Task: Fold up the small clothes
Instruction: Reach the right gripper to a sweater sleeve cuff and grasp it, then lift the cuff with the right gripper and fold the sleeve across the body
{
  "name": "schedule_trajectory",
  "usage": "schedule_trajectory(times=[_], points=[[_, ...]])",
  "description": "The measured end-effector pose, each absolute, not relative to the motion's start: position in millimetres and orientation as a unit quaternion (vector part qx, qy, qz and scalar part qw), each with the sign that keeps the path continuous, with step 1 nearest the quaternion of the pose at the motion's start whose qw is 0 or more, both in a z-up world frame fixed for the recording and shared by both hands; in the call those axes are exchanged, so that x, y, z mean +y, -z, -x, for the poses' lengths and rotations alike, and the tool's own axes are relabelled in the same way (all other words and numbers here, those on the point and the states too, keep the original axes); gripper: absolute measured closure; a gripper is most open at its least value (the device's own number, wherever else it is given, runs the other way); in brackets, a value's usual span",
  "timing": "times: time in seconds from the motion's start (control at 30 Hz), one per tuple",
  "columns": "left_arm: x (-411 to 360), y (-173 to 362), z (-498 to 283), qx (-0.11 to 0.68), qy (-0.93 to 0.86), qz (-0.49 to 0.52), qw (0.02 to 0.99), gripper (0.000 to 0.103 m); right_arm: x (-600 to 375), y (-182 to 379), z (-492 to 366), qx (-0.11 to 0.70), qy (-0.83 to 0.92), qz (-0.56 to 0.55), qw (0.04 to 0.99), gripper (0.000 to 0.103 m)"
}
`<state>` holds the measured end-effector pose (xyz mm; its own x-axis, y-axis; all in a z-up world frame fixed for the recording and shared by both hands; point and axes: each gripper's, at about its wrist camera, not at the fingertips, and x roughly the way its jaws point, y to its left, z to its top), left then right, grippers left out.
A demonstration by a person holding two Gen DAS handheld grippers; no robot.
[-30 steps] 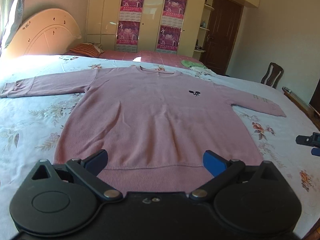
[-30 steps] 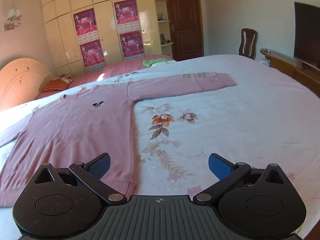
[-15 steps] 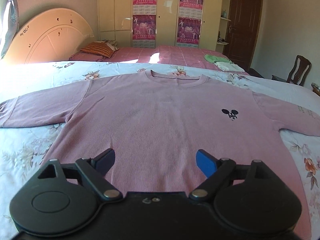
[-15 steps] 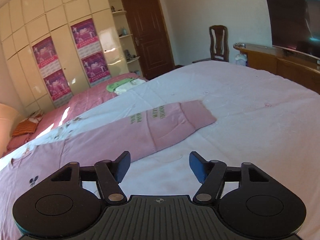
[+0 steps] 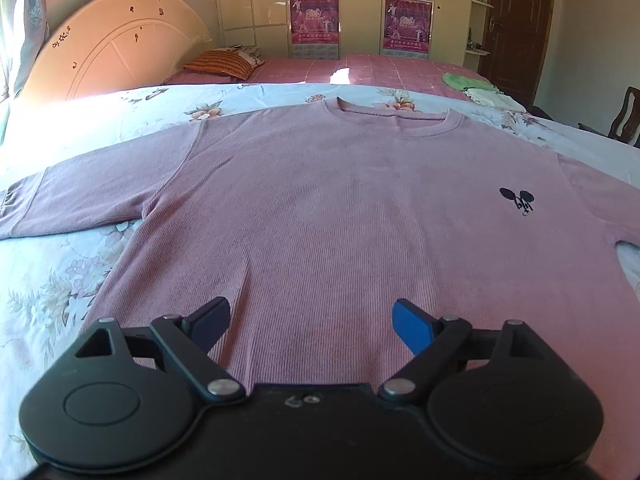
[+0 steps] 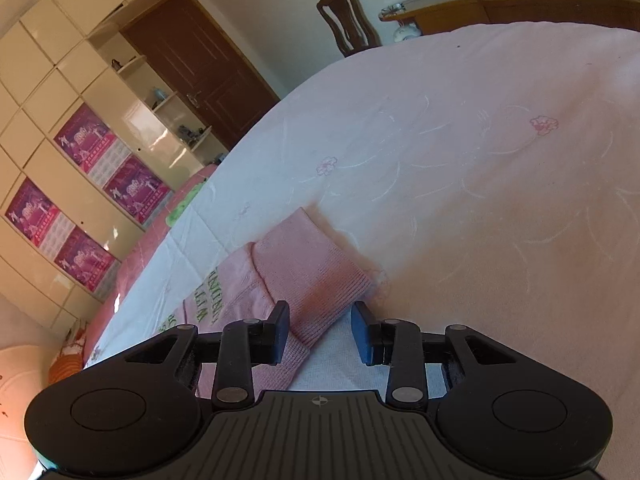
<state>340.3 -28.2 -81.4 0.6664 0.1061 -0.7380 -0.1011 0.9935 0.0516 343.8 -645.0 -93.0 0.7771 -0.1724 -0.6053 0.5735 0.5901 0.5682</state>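
A pink long-sleeved sweater (image 5: 340, 216) lies flat, front up, on the bed, with a small black logo (image 5: 518, 200) on the chest and its neck at the far side. My left gripper (image 5: 310, 326) is open and empty above the sweater's lower body. In the right wrist view the ribbed cuff of the sweater's sleeve (image 6: 316, 280) lies on the sheet. My right gripper (image 6: 320, 334) is tilted and partly open, with the cuff's near corner between its fingers; it does not grip the cuff.
The floral bedsheet (image 5: 52, 280) surrounds the sweater. A striped pillow (image 5: 222, 63) and headboard (image 5: 116, 40) are far left. Folded green and white cloths (image 5: 476, 88) lie at the far right. A chair (image 6: 348, 20), a wooden cabinet (image 6: 560, 4) and a wardrobe (image 6: 60, 120) stand beyond the bed.
My right gripper has moved down to the sleeve cuff, tilted and narrowed its opening around it. My left gripper has moved forward over the sweater's body.
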Motion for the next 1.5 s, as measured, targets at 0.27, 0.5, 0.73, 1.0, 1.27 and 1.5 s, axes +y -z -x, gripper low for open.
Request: schedule_trajectory(times=[0.27,0.5,0.73,1.0,1.27,1.5], points=[[-33.3,86.3,-357.2,0.41,-0.051,-0.024,0.91,0.01,-639.1,60.5,-322.5,0.231,0.21,-0.327,0.892,0.097],[-34.0,97.8,-363.3,0.429,-0.045,-0.028,0.902,0.011,-646.8,75.2,-291.9,0.254,0.223,-0.399,0.852,0.074],[-29.8,99.6,-365.8,0.433,-0.047,-0.019,0.9,0.01,-649.6,77.7,-296.2,0.252,0.206,-0.404,0.855,0.097],[-15.7,85.8,-358.6,0.406,-0.047,-0.019,0.913,0.012,-611.0,36.4,-311.4,0.237,0.203,-0.296,0.903,0.097],[5.2,83.1,-352.2,0.395,-0.037,0.011,0.918,0.016,-509.9,2.7,-340.4,0.242,0.128,-0.202,0.94,0.097],[35.6,79.0,-357.6,0.375,-0.014,0.029,0.926,0.015,-381.7,-3.8,-377.1,0.254,0.046,-0.152,0.954,0.097]])
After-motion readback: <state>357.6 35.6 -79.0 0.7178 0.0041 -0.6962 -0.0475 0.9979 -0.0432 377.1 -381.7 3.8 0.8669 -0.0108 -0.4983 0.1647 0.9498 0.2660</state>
